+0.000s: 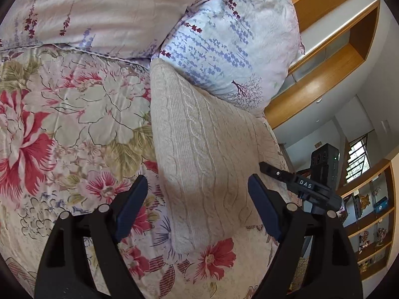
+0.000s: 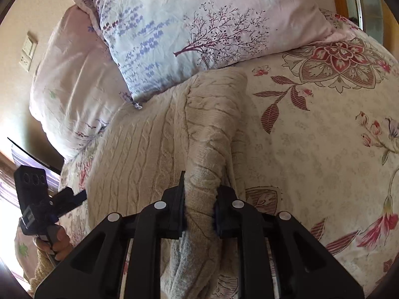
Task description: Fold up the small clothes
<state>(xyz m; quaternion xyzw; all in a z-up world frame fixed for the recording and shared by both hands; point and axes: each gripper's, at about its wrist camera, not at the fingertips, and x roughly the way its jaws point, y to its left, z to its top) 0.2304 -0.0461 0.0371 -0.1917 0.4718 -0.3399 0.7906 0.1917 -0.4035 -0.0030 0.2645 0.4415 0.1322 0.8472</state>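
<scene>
My right gripper (image 2: 199,199) has its fingers (image 2: 177,209) clamped on a bunched fold of the cream cable-knit sweater (image 2: 139,144), lifting it off the floral bedspread (image 2: 324,137). My left gripper (image 1: 197,199) hangs with fingers (image 1: 132,206) spread wide, holding nothing, above the sweater's flat part. "DAS" reads on the right gripper's body in the left view. Lavender-print pillows (image 2: 199,30) lie just beyond.

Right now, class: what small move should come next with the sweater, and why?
Probably carry the sleeve across onto the sweater body. The right tongs are shut on that bunched sleeve, while the left tongs hang open above the knit, holding nothing.
</scene>
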